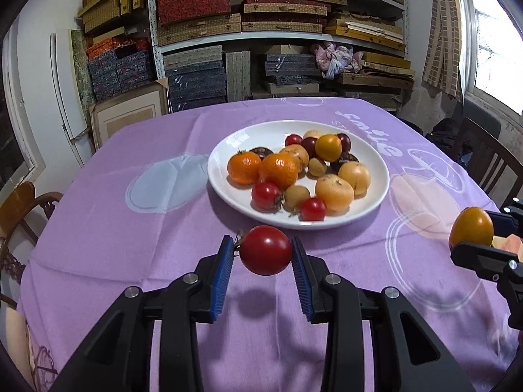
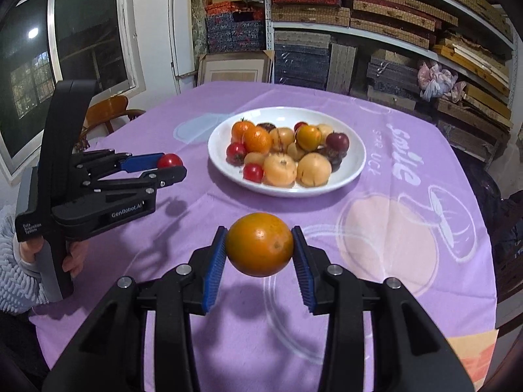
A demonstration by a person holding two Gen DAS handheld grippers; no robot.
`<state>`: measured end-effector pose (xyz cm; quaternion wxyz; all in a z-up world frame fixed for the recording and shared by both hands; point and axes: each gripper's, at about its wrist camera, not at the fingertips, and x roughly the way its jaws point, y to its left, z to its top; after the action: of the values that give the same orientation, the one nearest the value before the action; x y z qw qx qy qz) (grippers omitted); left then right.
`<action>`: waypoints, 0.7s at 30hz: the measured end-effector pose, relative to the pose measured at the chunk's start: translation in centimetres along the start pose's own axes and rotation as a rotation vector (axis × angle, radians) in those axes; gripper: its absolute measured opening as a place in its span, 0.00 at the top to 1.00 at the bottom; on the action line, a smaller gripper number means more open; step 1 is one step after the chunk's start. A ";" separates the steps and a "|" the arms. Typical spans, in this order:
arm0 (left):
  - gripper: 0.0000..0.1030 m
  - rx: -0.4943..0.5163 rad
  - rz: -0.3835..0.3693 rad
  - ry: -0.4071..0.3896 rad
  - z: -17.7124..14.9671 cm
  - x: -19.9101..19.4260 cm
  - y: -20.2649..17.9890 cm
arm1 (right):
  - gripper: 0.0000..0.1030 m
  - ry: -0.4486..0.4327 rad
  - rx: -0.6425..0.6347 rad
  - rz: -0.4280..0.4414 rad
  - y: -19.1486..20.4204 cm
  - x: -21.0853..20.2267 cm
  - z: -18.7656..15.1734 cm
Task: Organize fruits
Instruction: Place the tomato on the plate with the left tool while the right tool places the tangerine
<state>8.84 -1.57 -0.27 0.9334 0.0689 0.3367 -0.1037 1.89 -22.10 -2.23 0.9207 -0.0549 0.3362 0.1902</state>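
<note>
Left wrist view: my left tool [image 1: 263,251] has its blue pads pressed on either side of a red tomato [image 1: 265,250], which hangs clear above the purple cloth on the tabletop [image 1: 137,228].
Right wrist view: my right tool [image 2: 260,245] is closed on an orange fruit [image 2: 260,244], pads touching both flanks, its shadow lying on the cloth below.
Right tool seen from the left: at 3 o'clock of the left wrist view, black fingers with the orange fruit [image 1: 472,230] between them.
Left tool seen from the right: at 9 o'clock of the right wrist view, the red tomato [image 2: 169,160] at its tip, a hand [image 2: 73,256] in a fuzzy pale sleeve [image 2: 16,271] wrapped round the grip.
White plate [image 1: 225,150]: at 12 o'clock of both tools, near the middle of the tabletop, apart from both held fruits.
On the plate: two mandarins [image 1: 261,168] at its 9 o'clock side, small red tomatoes [image 1: 289,201] toward 6 o'clock, pale yellow fruits [image 1: 343,184] toward 4 o'clock, darker ones toward 12 o'clock.
Backdrop: shelves [image 1: 278,36] stacked with flat boxes, wooden chairs [image 1: 23,209] at the tabletop's edges.
</note>
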 end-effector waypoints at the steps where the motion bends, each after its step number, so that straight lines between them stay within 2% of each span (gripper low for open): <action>1: 0.65 -0.003 0.003 -0.005 0.8 0.2 0.1 | 0.62 -0.011 0.004 -0.003 -0.3 0.2 1.0; 7: 0.65 -0.050 -0.003 0.001 6.0 3.5 1.0 | 0.62 -0.052 0.057 -0.044 -2.7 3.2 6.4; 10: 0.65 -0.072 -0.006 0.024 7.9 5.9 1.1 | 0.62 -0.031 0.077 -0.059 -3.6 6.2 8.1; 14: 0.65 -0.090 -0.005 0.060 8.9 9.0 0.8 | 0.62 0.015 0.106 -0.058 -4.8 10.4 9.1; 21: 0.64 -0.103 0.005 0.088 9.6 12.2 0.5 | 0.62 0.044 0.100 -0.057 -4.7 13.9 8.7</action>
<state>24.02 -4.75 -0.74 0.9202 0.0263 0.3822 -0.0806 18.66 -20.04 -4.56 0.9197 -0.0227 0.3639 0.1456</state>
